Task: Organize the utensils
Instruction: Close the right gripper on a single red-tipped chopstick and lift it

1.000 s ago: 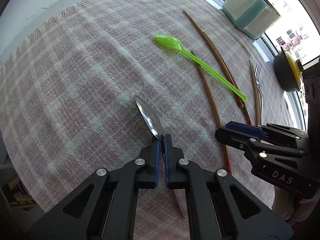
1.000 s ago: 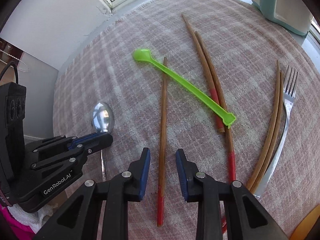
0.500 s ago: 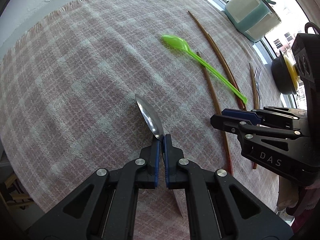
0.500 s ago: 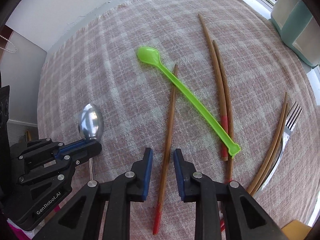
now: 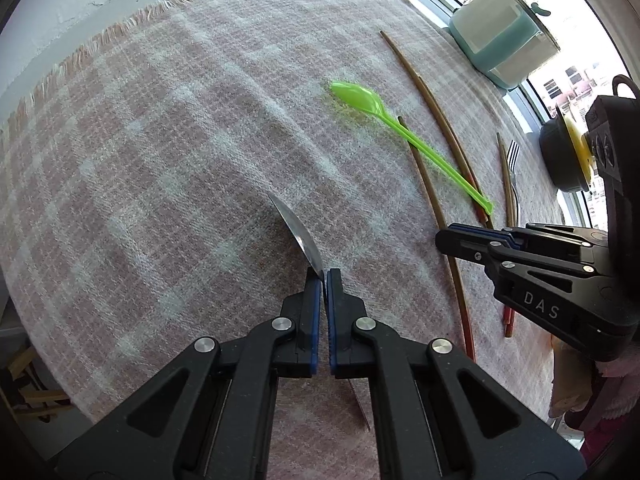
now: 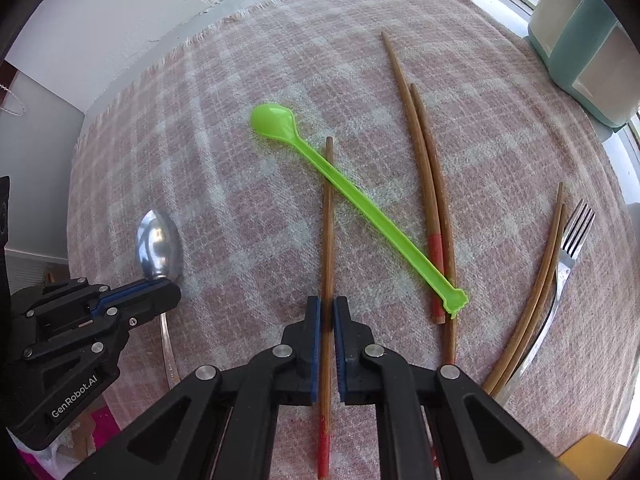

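My left gripper (image 5: 324,276) is shut on the neck of a metal spoon (image 5: 298,232), whose bowl sticks out beyond the pads over the pink checked cloth (image 5: 160,160). In the right wrist view the same spoon (image 6: 158,244) juts from the left gripper (image 6: 172,290) at the left. My right gripper (image 6: 327,304) is closing its jaws, and the pads press a brown chopstick with a red end (image 6: 328,220) that lies on the cloth. A green plastic spoon (image 6: 352,196) lies slantwise over that chopstick's far part.
A pair of red-banded chopsticks (image 6: 424,160) lies to the right of the green spoon. Farther right lie two more chopsticks (image 6: 548,264) and a metal fork (image 6: 576,236). A teal-and-white container (image 6: 584,40) and a black pot with a yellow lid (image 5: 560,160) stand by the window.
The right gripper shifted left over the single chopstick and its jaws came together on it. The left gripper kept its hold on the metal spoon, which drifted slightly.
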`<state>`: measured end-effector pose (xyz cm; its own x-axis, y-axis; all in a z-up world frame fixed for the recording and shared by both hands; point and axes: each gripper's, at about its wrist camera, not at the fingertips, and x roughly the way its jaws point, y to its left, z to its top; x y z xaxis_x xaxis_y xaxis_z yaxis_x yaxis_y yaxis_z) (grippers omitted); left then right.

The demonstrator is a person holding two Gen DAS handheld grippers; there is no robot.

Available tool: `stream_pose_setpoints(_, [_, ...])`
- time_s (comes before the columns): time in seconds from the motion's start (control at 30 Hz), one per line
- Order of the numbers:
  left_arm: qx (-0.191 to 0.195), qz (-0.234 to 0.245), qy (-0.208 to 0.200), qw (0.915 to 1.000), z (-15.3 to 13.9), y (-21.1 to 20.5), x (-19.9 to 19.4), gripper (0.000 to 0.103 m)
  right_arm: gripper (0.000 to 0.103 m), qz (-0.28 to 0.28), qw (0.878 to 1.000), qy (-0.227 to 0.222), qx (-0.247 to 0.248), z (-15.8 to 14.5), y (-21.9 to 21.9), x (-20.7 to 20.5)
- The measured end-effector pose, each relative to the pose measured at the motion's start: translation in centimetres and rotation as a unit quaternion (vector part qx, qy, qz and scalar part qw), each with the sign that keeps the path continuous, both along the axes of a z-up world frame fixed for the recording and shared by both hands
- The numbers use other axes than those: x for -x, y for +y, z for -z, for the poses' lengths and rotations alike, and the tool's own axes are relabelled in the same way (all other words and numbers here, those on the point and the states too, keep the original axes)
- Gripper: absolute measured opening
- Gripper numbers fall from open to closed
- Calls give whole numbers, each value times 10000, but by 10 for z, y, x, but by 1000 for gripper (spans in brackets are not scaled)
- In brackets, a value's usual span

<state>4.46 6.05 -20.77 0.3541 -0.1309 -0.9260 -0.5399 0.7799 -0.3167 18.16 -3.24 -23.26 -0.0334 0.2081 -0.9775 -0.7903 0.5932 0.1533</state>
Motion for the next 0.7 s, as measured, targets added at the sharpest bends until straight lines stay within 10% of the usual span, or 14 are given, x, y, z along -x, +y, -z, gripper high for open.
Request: stream_pose_setpoints(0.7, [-39,158,-47,9999,2,1,-7,0,4,281,9962,820,-121,2,-76,47])
